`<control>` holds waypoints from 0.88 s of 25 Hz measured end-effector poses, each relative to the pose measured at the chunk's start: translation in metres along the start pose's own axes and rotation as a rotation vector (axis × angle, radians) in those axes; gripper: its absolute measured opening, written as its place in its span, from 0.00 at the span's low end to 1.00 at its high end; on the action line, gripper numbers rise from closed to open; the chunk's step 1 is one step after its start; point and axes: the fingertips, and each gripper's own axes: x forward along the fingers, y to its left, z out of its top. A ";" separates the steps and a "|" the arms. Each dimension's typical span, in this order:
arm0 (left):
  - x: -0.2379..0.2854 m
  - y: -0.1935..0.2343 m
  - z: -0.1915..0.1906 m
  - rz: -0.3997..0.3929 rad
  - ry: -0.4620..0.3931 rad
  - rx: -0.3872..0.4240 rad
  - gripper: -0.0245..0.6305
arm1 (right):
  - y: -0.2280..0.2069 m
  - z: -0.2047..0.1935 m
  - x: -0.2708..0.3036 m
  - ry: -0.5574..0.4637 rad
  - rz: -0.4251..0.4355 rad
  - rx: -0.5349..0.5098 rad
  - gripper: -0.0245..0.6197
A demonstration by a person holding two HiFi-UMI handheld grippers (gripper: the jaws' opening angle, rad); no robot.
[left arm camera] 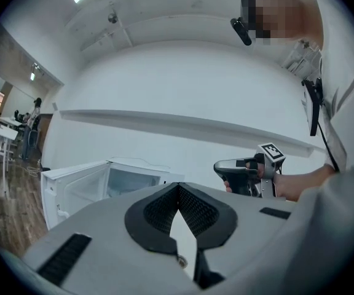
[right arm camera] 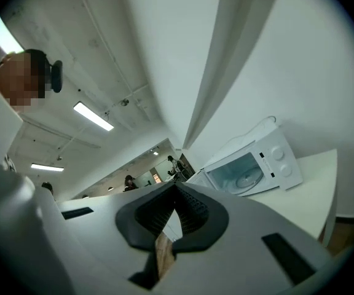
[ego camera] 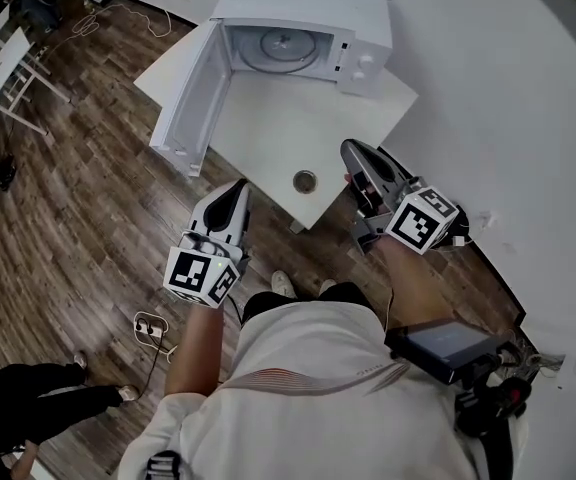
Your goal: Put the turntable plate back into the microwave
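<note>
The white microwave [ego camera: 303, 28] stands at the back of a white table [ego camera: 318, 133] with its door [ego camera: 188, 98] swung open to the left. The round glass turntable plate [ego camera: 286, 46] lies inside the cavity, and it shows again in the right gripper view [right arm camera: 248, 178]. My left gripper [ego camera: 238, 193] hovers over the floor, short of the table's front corner, shut and empty. My right gripper [ego camera: 352, 154] is held at the table's right edge, also shut with nothing in it. In each gripper's own view the pads meet at the tips: left gripper [left arm camera: 178, 187], right gripper [right arm camera: 176, 187].
A round metal grommet [ego camera: 305, 180] sits near the table's front corner. A white wall runs along the right. A second white table [ego camera: 8, 63] stands far left. A power strip [ego camera: 148, 325] lies on the wood floor, and a person's legs [ego camera: 38, 398] reach in at the lower left.
</note>
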 end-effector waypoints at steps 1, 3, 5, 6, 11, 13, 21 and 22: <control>0.000 -0.005 0.003 0.002 -0.003 0.004 0.05 | 0.004 0.003 -0.007 0.000 0.002 -0.028 0.05; -0.001 -0.018 0.007 0.007 -0.004 0.008 0.05 | 0.010 0.006 -0.025 0.004 0.001 -0.077 0.05; -0.001 -0.034 0.007 0.009 -0.001 0.011 0.05 | 0.012 0.007 -0.046 0.005 -0.007 -0.110 0.05; -0.002 -0.042 0.007 0.009 -0.001 0.013 0.05 | 0.013 0.008 -0.057 0.005 -0.011 -0.123 0.05; -0.009 -0.092 0.011 0.024 -0.010 0.041 0.05 | 0.021 0.018 -0.108 0.007 0.000 -0.198 0.05; -0.014 -0.115 0.014 0.032 -0.018 0.042 0.05 | 0.027 0.024 -0.129 0.015 0.003 -0.242 0.05; -0.031 -0.188 0.012 0.042 0.000 0.068 0.05 | 0.047 0.027 -0.199 0.049 0.014 -0.355 0.05; -0.034 -0.194 0.011 0.039 0.004 0.073 0.05 | 0.048 0.026 -0.204 0.054 0.009 -0.363 0.05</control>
